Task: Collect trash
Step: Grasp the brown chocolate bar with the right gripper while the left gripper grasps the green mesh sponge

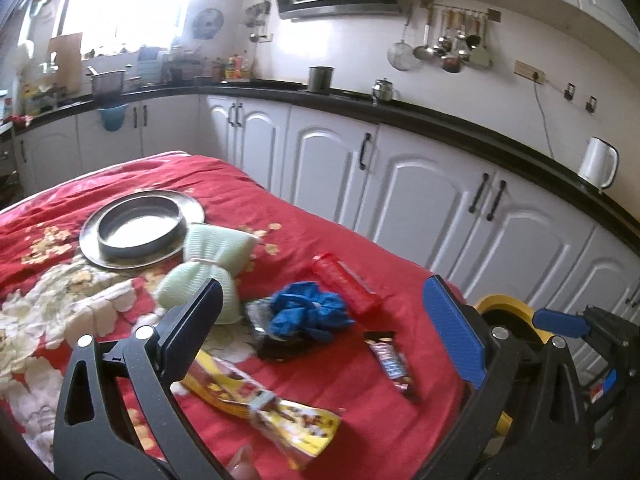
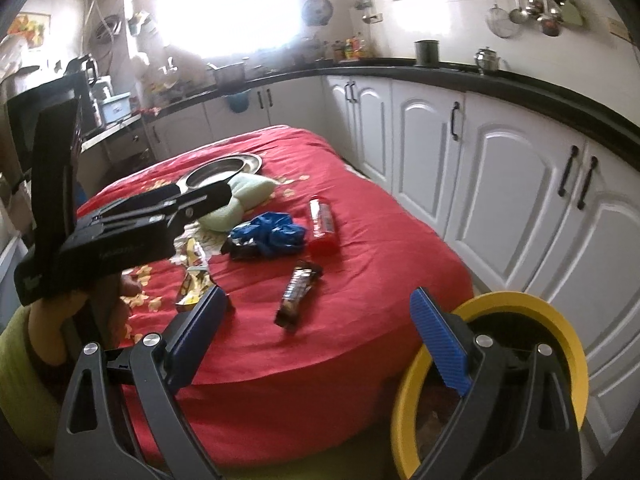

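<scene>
- Two grippers are seen over a table covered by a red cloth (image 1: 360, 360) with a flower pattern, in a kitchen with white cupboards (image 1: 432, 208) and a black worktop.
- Left gripper (image 1: 326, 332) is spread wide, and nothing is held between its fingers; it hangs above the near part of the table.
- Right gripper (image 2: 318, 342) is likewise spread wide and holds nothing; it hangs at the near edge of the table, just beside a yellow-rimmed bin (image 2: 568, 344) on the right.
- Several pieces of trash are scattered on the cloth: a dark chocolate bar wrapper (image 1: 394, 366) lies nearest the bin.
- A crumpled blue glove (image 1: 306, 314) is found in the middle, resting partly on a dark wrapper (image 1: 276, 346).
- A red packet (image 1: 346, 282) lies just beyond the glove, apart from the chocolate bar wrapper.
- A yellow snack wrapper (image 1: 276, 412) lies on the near left, partly hidden by the left gripper's finger.
- A pale green cloth bundle (image 1: 208, 264), tied in the middle, is set touching a round metal dish (image 1: 140, 228) at the far side.
- A hand (image 2: 116, 304) on the left gripper's handle is seen from the right wrist view.
</scene>
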Demonstrator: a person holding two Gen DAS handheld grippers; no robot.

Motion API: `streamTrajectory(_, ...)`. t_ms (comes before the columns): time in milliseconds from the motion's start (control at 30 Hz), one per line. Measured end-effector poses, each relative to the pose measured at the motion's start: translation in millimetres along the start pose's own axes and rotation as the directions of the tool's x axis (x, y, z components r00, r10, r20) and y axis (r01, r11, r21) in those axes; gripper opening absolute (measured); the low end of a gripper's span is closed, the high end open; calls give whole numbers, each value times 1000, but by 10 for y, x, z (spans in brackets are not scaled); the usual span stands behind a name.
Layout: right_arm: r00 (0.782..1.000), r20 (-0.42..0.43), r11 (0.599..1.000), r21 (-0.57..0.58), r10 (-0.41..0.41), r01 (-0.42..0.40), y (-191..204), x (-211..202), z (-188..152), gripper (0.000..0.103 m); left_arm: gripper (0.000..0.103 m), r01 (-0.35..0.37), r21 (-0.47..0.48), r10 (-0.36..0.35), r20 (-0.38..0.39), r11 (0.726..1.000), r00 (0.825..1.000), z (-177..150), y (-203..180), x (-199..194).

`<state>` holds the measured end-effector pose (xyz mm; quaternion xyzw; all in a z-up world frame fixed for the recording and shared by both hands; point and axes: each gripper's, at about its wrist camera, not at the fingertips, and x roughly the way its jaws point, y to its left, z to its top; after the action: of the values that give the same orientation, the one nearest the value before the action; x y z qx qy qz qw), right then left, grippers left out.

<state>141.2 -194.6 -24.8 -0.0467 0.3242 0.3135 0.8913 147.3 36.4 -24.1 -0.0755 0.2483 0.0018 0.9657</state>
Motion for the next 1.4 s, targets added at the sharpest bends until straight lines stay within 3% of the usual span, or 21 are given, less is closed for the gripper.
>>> streamTrajectory(433, 991, -117, 998, 11, 62, -61, 144, 632, 52, 90, 92, -98, -106, 95, -34, 990, 995, -1, 667, 128)
streamTrajectory(833, 973, -216, 997, 35, 79, -73, 185, 1178, 28, 72, 92, -132, -107, 113, -167, 985, 979, 47, 966, 571)
streamTrajectory(1100, 970, -226, 996, 48, 86, -77, 115, 1243, -38, 65, 92, -156, -52, 139, -248, 986, 959, 71, 954, 903)
streamTrajectory(1267, 972, -223, 996, 47, 80, -71, 85, 1246, -49, 55, 92, -170, -46, 149, -299, 984, 942, 79, 969, 1085)
streamTrajectory(1400, 972, -220, 997, 44, 79, -71, 59, 1253, -48, 41, 90, -181, -54, 153, -335, 982, 930, 46, 996, 1195)
